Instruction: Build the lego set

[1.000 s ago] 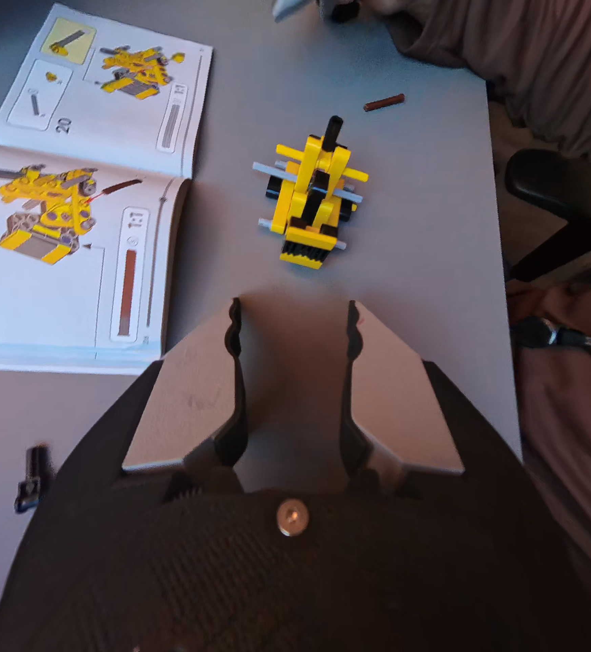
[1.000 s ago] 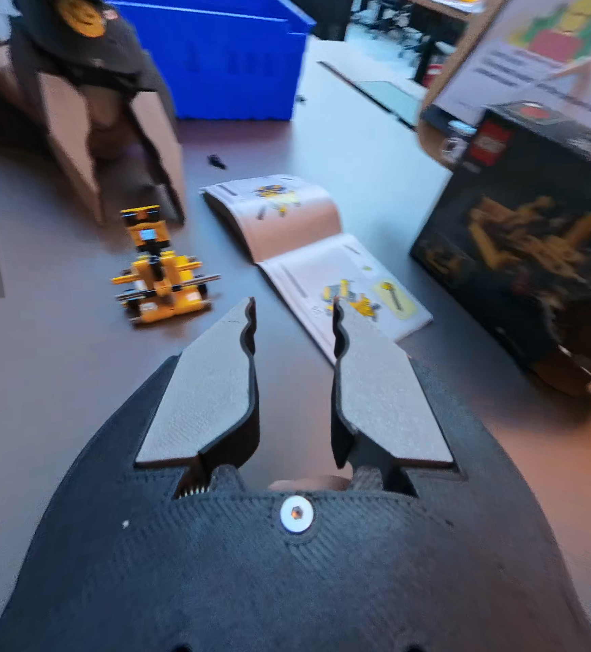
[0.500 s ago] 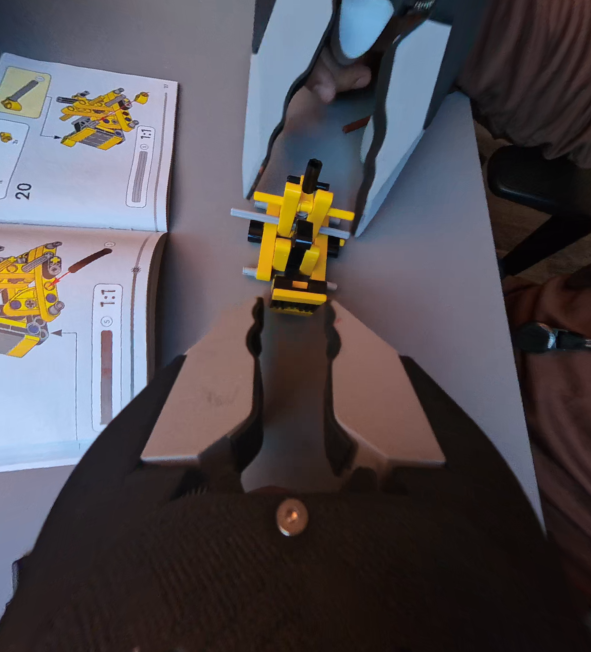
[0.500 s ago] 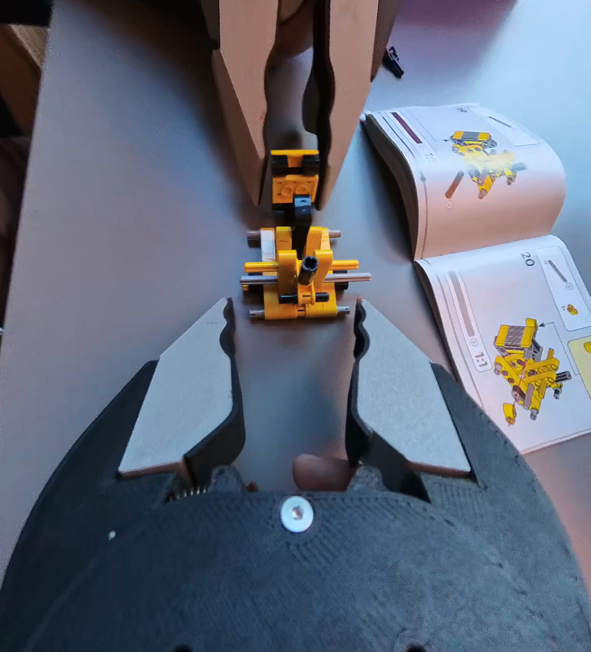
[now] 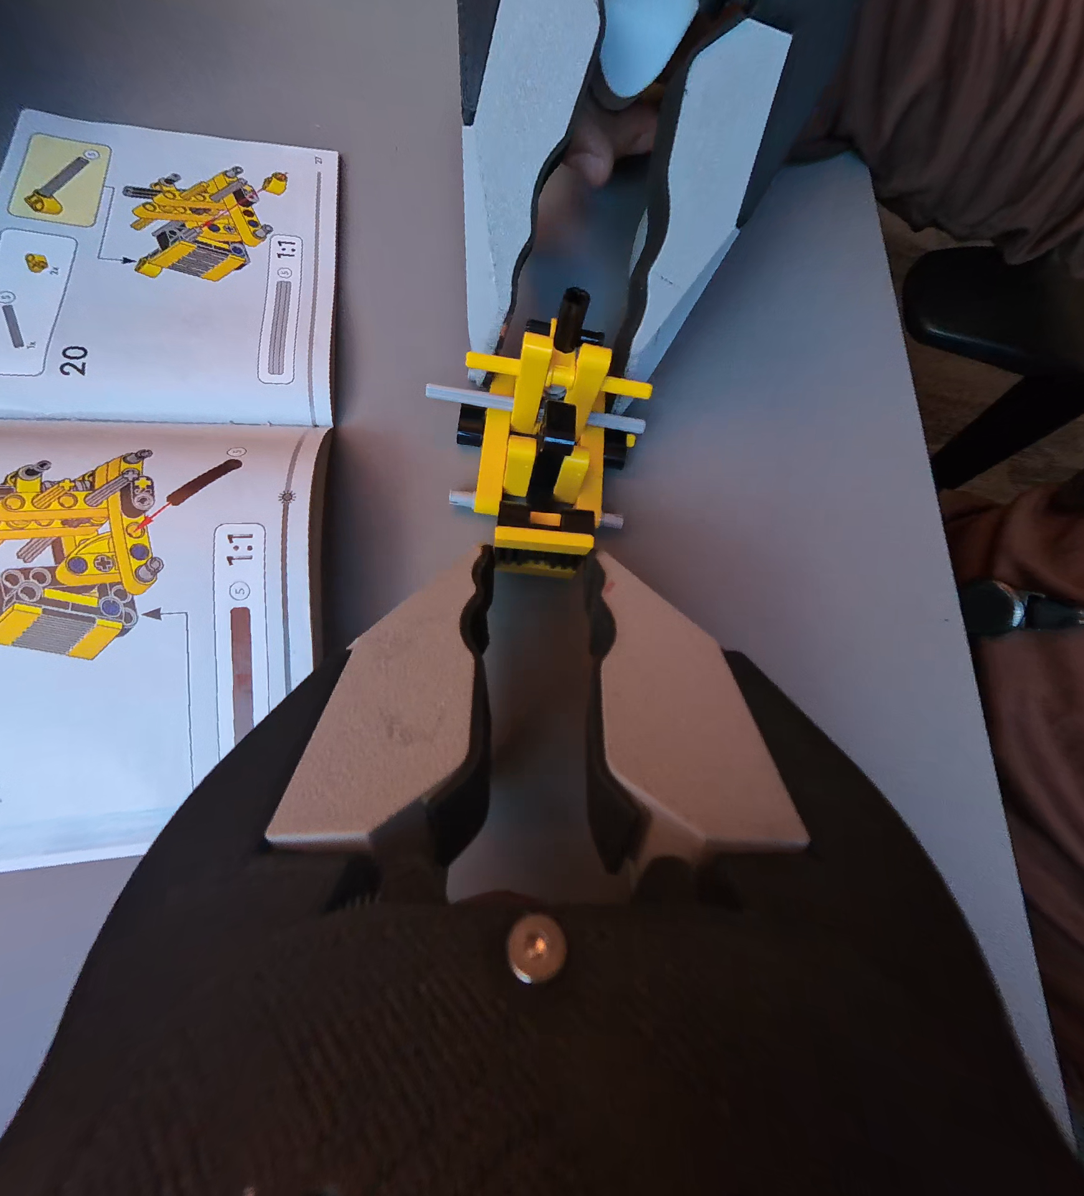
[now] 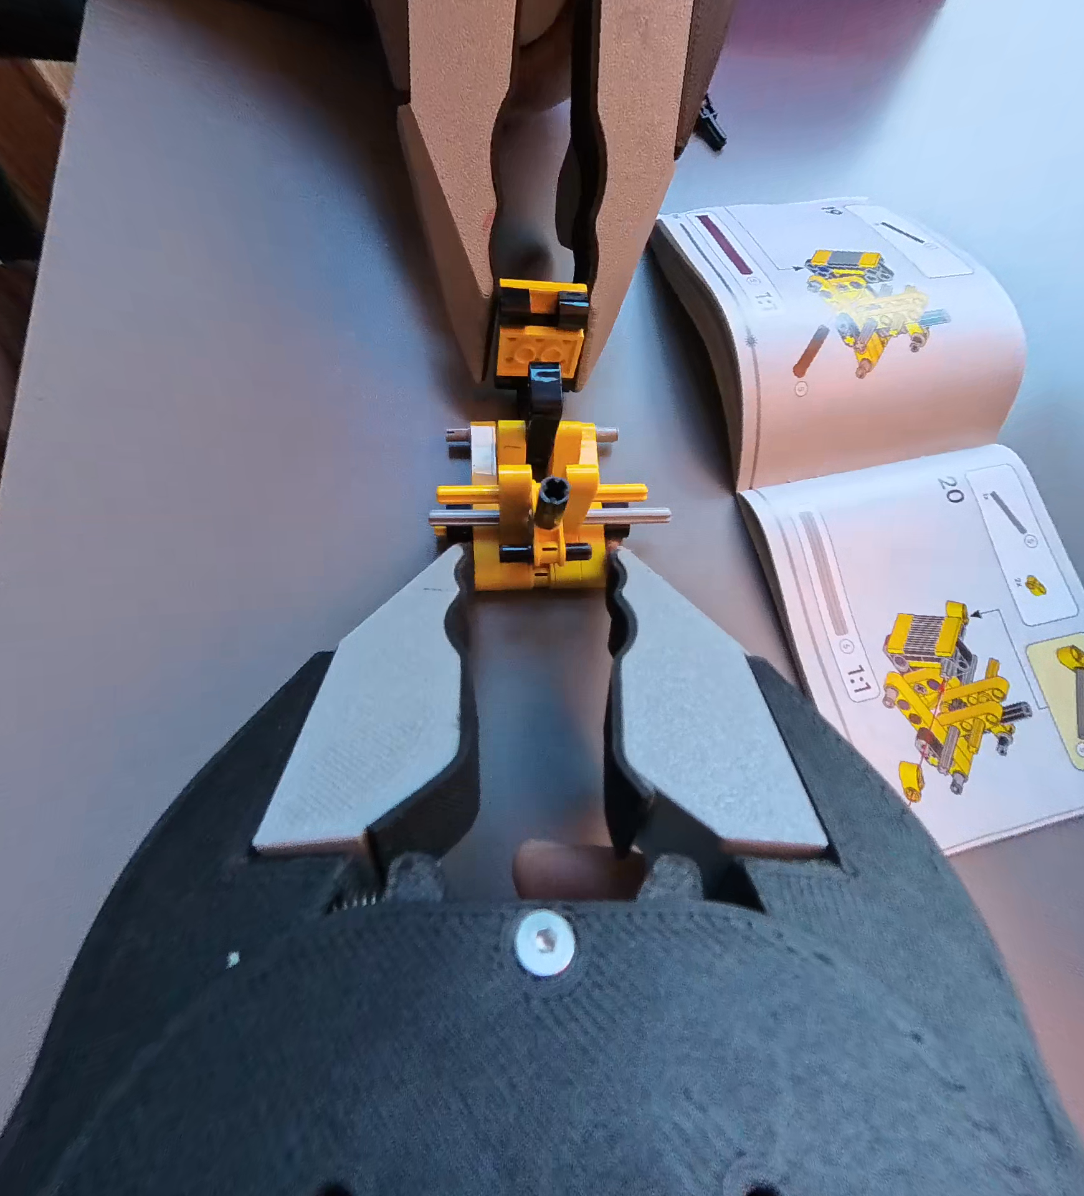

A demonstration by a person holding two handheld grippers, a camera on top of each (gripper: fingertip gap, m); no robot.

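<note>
My left gripper (image 5: 538, 562) is clamped on the yellow-and-black end block of the lego model (image 5: 542, 440), which stands on the grey surface (image 5: 753, 518). My right gripper (image 6: 534, 564) pinches the model's opposite end. The open instruction booklet (image 5: 131, 453) lies at nine o'clock of the model in the left wrist view.

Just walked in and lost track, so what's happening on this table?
A person is working a small yellow lego model from both ends with two handheld grippers. The left gripper is clamped on the model's yellow-and-black end block, while the right gripper brackets the opposite end. An instruction booklet lies open beside them on the grey table.
</note>
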